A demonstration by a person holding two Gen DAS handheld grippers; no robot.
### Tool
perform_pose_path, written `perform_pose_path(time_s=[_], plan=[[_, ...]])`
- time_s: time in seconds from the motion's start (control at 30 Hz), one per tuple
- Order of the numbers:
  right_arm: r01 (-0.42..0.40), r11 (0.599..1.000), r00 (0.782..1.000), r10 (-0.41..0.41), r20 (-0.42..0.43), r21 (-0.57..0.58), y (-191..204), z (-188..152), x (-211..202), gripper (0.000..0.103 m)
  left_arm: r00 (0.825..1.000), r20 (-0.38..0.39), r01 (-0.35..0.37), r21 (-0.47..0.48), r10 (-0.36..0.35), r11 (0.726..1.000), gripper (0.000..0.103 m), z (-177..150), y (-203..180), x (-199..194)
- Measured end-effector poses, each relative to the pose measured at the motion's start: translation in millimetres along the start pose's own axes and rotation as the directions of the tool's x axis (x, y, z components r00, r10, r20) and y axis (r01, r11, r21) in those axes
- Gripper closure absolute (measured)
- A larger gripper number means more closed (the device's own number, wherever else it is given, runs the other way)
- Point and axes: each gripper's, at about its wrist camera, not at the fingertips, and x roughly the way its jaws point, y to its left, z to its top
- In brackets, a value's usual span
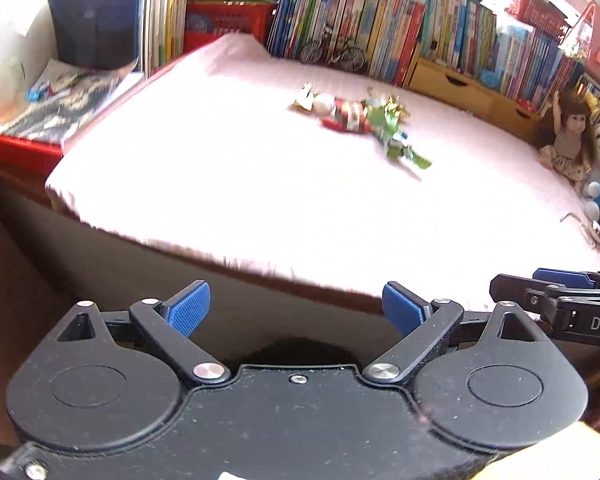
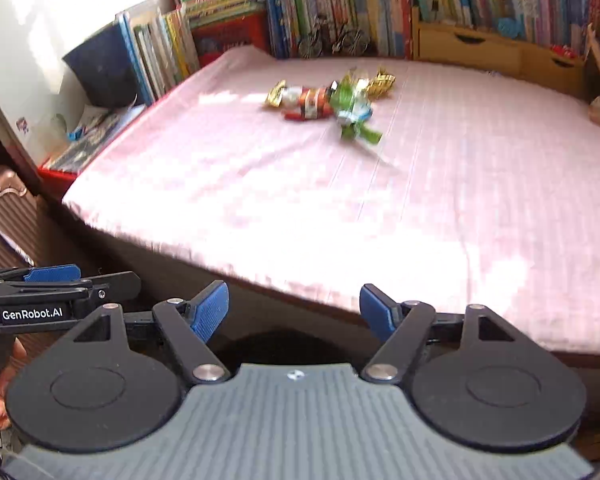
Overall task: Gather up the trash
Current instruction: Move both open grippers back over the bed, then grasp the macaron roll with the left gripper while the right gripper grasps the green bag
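Observation:
A small heap of crumpled snack wrappers (image 1: 360,120) in red, green and gold lies on the pink bed sheet (image 1: 240,184), toward its far side; the right wrist view shows the same wrappers (image 2: 332,104) on the sheet (image 2: 420,208). My left gripper (image 1: 296,310) hangs open over the bed's near edge, well short of the heap, with nothing between its blue pads. My right gripper (image 2: 294,312) is open too, at the near edge, also holding nothing. Each gripper shows in the other's view, the right gripper (image 1: 556,300) at the right edge and the left gripper (image 2: 60,284) at the left edge.
Rows of books (image 1: 380,28) line the far side of the bed, with a wooden drawer unit (image 1: 468,88) and a toy bicycle (image 1: 336,54). A doll (image 1: 568,136) and plush toys sit at the right. A red box with magazines (image 1: 60,112) stands at the left.

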Motion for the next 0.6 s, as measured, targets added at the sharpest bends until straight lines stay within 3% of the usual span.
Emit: perform_pose_path(time_s=[0.13, 0.3, 0.47, 0.6], plan=[[0.057, 0.998, 0.993, -0.056, 0.108, -0.002, -7, 36, -37, 0.019, 0.998, 0.063, 0.015, 0.026, -0.017, 1.0, 0.009, 51, -17, -16], [0.104, 0.994, 0.98, -0.105, 0.171, 0.014, -22, 75, -39, 0.018, 0.992, 0.118, 0.038, 0.045, -0.043, 0.998, 0.007, 102, -33, -20], [0.111, 0.994, 0.977, -0.109, 0.182, -0.003, -40, 101, -9, 0.018, 0.99, 0.135, 0.034, 0.06, -0.042, 0.998, 0.007, 135, -50, 8], [0.063, 0.997, 0.987, -0.056, 0.152, -0.045, -55, 124, 29, 0.018, 0.991, 0.134, 0.011, 0.063, -0.019, 0.998, 0.007, 164, -71, 55]])
